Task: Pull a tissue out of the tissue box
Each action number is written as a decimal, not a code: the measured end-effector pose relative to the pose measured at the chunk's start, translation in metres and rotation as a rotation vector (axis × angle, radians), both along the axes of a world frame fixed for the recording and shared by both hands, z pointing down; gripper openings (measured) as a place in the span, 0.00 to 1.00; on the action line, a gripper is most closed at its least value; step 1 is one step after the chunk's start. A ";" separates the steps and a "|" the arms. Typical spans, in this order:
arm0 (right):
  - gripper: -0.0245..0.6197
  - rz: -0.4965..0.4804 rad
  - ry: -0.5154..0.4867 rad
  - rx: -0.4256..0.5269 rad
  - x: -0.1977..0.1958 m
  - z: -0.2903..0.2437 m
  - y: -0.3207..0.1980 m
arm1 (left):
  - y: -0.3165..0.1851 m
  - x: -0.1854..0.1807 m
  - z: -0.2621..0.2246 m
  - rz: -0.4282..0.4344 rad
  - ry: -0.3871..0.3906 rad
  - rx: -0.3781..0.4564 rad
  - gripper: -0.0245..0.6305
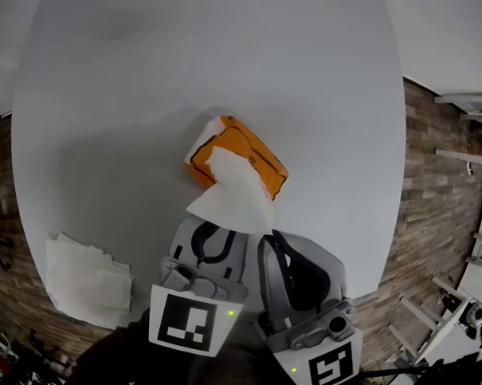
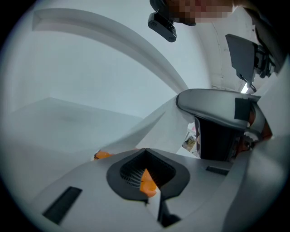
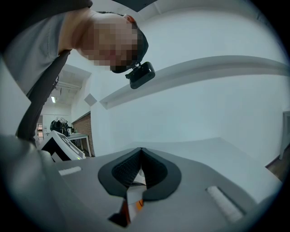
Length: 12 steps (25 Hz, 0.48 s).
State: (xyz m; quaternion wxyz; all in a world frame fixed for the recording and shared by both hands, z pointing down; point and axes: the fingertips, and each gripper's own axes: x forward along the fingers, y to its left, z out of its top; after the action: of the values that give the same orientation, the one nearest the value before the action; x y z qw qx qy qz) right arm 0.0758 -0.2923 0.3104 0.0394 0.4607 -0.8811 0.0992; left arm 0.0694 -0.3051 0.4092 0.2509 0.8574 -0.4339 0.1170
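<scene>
Head view is showing the right gripper pinching the near corner of the tissue. Its jaws are clenching the white sheet, and the right gripper view is showing that same white fold caught in the slit between the pads. The tissue is stretching away from these fingers, ahead and a little to their left, up to the slot of the tissue box. Most of the sheet is already lying outside the slot, but its far end is hanging in it.

The box is sitting ahead of both sets of fingers, near the middle of the table. Its long axis is running crosswise to the way the fingers are pointing. The left gripper is the nearer one to the box, with its tips reaching in under the sheet at the box's near edge. In the left gripper view its jaws are standing together with orange showing in the slit, so it is probably gripping the box's rim to steady it, though the sheet is hiding the contact from above.

The coming pull is likely calling for the right fingers to be drawing back and up, away from the slot, while the left fingers are holding the box down. Behind the fingers the table edge is lying close, so upward room is looking freer than room backward. A pile of tissues is lying well to the left of the left fingers, clear of the pull.
</scene>
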 end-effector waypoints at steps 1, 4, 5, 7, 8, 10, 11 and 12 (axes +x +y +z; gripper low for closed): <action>0.04 -0.003 -0.002 0.005 0.000 -0.003 0.001 | 0.001 0.000 -0.002 -0.004 -0.002 0.005 0.04; 0.04 -0.013 -0.007 0.022 0.002 -0.012 0.010 | 0.007 0.002 -0.011 -0.020 -0.001 0.018 0.04; 0.04 -0.015 -0.009 0.027 0.003 -0.014 0.013 | 0.009 0.002 -0.014 -0.025 0.001 0.021 0.04; 0.04 -0.021 -0.014 0.036 0.002 -0.020 0.015 | 0.010 0.002 -0.018 -0.037 0.005 0.020 0.04; 0.04 -0.025 -0.016 0.039 0.001 -0.022 0.016 | 0.011 0.001 -0.020 -0.040 0.006 0.021 0.04; 0.04 -0.032 -0.020 0.046 0.001 -0.026 0.019 | 0.013 0.001 -0.024 -0.042 0.002 0.027 0.04; 0.04 -0.035 -0.022 0.049 0.001 -0.029 0.022 | 0.014 0.001 -0.026 -0.043 0.000 0.032 0.04; 0.04 -0.038 -0.023 0.053 0.001 -0.031 0.024 | 0.016 0.002 -0.028 -0.045 -0.001 0.036 0.04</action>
State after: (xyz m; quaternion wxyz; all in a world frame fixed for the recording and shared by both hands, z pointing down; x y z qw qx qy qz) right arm 0.0772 -0.2683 0.2795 0.0187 0.4435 -0.8925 0.0803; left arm 0.0711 -0.2887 0.3811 0.2378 0.8517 -0.4552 0.1042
